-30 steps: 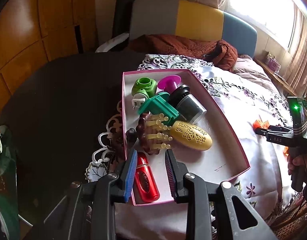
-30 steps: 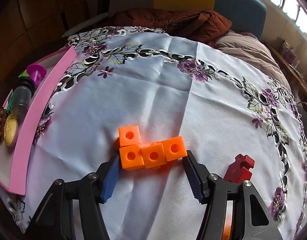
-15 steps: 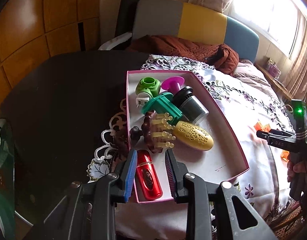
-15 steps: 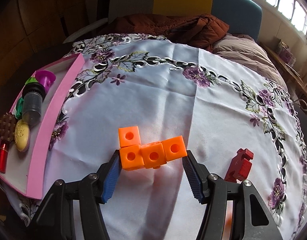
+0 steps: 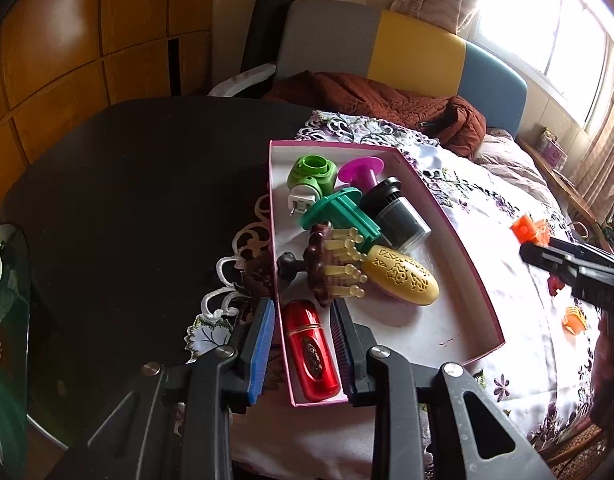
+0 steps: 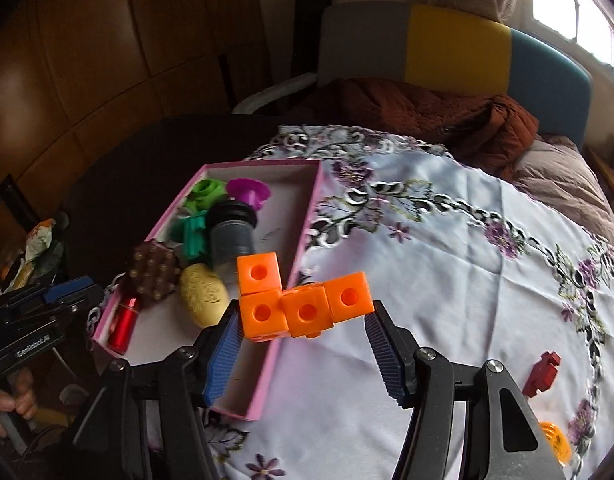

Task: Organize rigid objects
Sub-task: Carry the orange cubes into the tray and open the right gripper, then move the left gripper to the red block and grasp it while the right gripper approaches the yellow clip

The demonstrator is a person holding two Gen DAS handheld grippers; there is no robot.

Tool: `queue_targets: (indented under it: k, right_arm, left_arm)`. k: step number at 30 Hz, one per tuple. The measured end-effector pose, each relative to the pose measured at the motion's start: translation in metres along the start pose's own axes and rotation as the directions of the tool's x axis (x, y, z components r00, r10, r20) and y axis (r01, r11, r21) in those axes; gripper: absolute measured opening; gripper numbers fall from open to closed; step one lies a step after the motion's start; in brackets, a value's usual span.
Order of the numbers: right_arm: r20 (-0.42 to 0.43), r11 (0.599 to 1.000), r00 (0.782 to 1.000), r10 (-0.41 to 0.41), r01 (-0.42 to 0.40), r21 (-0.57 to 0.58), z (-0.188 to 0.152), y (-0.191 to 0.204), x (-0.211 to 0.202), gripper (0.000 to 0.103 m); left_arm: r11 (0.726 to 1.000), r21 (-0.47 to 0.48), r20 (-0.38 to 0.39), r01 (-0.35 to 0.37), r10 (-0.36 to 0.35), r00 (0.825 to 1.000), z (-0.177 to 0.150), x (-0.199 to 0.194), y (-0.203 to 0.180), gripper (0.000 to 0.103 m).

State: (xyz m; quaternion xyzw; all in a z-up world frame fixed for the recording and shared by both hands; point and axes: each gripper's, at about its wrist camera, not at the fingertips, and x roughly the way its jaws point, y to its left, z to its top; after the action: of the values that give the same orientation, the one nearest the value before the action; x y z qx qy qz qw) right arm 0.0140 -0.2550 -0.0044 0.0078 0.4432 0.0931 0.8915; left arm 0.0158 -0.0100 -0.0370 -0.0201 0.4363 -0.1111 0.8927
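Observation:
My right gripper (image 6: pixel 303 344) is shut on an L-shaped orange block piece (image 6: pixel 303 300) and holds it in the air over the near right edge of the pink box (image 6: pixel 303 236). The block (image 5: pixel 529 230) and the right gripper also show at the right of the left wrist view. My left gripper (image 5: pixel 303 344) is open, its fingers either side of a red tube (image 5: pixel 313 354) lying in the near corner of the pink box (image 5: pixel 459 240). The box also holds a yellow oval case (image 5: pixel 401 280), a brown massage brush (image 5: pixel 327 268), a teal piece, a dark jar, a green plug and a magenta cup.
A dark red block (image 6: pixel 541 374) and an orange clip (image 6: pixel 555 442) lie on the floral cloth (image 6: pixel 447 260) at the right. A dark round table (image 5: pixel 127 200) lies left of the box. A brown blanket and a sofa stand behind.
My right gripper has lifted the orange block piece off the cloth and carried it left toward the pink box. My left gripper has stayed open around the red tube.

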Motion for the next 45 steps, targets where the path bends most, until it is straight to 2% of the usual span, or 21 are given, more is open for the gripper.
queue_targets:
  k: [7,13,14,19,25,33,45]
  right_arm:
    - [-0.058,0.99,0.992,0.111,-0.115,-0.076,-0.006,0.054,0.019,0.061]
    - [-0.153,0.978,0.971,0.182,-0.194,-0.071,-0.009,0.08,0.053,0.062]
    - [-0.178,0.977,0.966,0.187,-0.203,-0.073,-0.011,0.084,0.06,0.062]
    - [-0.233,0.987,0.966,0.107,-0.132,-0.094,-0.018,0.088,0.084,0.061]
    - [-0.217,0.991,0.974,0.067,-0.089,-0.096,-0.023,0.078,0.084,0.062]
    - [-0.198,0.994,0.977,0.074,-0.089,-0.068,-0.019,0.068,0.078,0.068]
    - [-0.065,0.999,0.996,0.054,-0.054,0.005,-0.01,0.035,0.032,0.077]
  left_arm:
    - [1.0,-0.024,-0.001,-0.009,0.009,1.0,0.0,0.002,0.008,0.028]
    - [0.998,-0.054,-0.002,-0.021,0.021,1.0,0.0,0.005,0.016,0.028]
    - [0.998,-0.058,-0.002,-0.024,0.024,1.0,0.0,0.005,0.017,0.028]
    - [0.997,-0.065,-0.001,-0.03,0.03,1.0,0.0,0.006,0.02,0.028]
    - [0.998,-0.055,-0.006,-0.03,0.03,1.0,0.001,0.008,0.018,0.028]
    - [0.998,-0.045,-0.002,-0.033,0.033,0.999,0.002,0.007,0.015,0.028]
    - [1.0,-0.012,0.013,-0.027,0.027,1.0,0.003,0.001,0.004,0.028]
